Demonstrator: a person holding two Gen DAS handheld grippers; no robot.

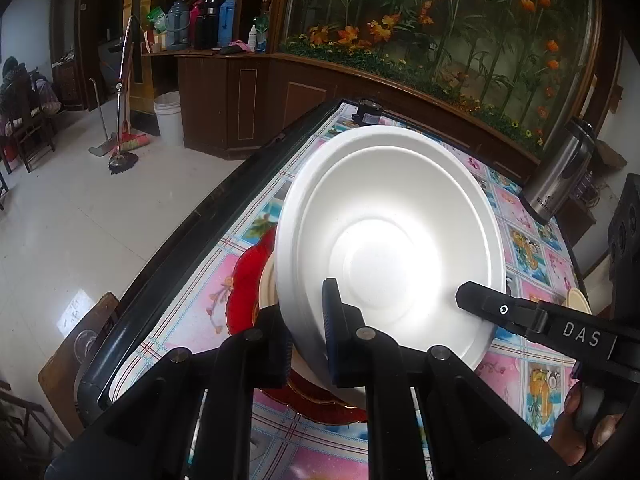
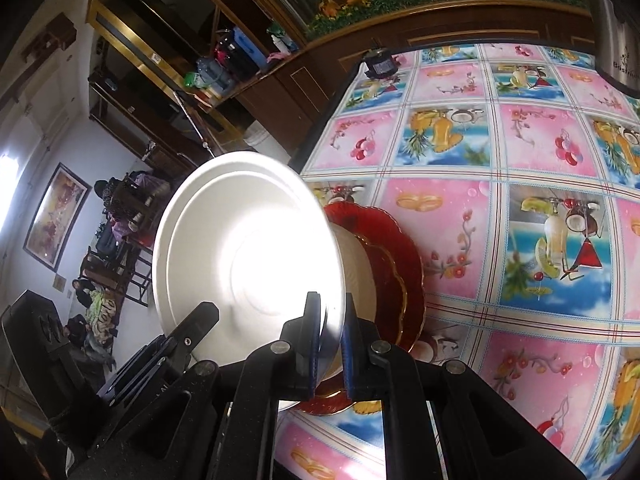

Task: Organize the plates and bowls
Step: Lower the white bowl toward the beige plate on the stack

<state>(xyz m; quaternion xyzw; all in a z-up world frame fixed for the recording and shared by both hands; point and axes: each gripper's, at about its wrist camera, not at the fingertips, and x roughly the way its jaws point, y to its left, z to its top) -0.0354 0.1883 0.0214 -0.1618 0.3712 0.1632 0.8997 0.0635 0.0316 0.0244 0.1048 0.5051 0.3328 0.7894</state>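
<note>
A large white bowl (image 1: 384,240) is held tilted, with its inside facing both cameras. My left gripper (image 1: 304,306) is shut on its near rim, one finger inside and one outside. My right gripper (image 2: 330,310) is shut on the rim (image 2: 332,280) at another spot, and it also reaches in from the right in the left wrist view (image 1: 480,304). Under the bowl (image 2: 248,248) lie two stacked red scalloped plates (image 2: 404,252) with a cream bowl (image 2: 356,264) on them. I cannot tell whether the white bowl touches the cream one. A red plate (image 1: 246,280) shows at its left.
A table with a pink and blue fruit-print cloth (image 2: 520,152) has a black edge (image 1: 180,236), with floor beyond it. A steel thermos (image 1: 560,172) stands at the far right, and a small black object (image 1: 368,114) at the far corner. A wooden cabinet is behind.
</note>
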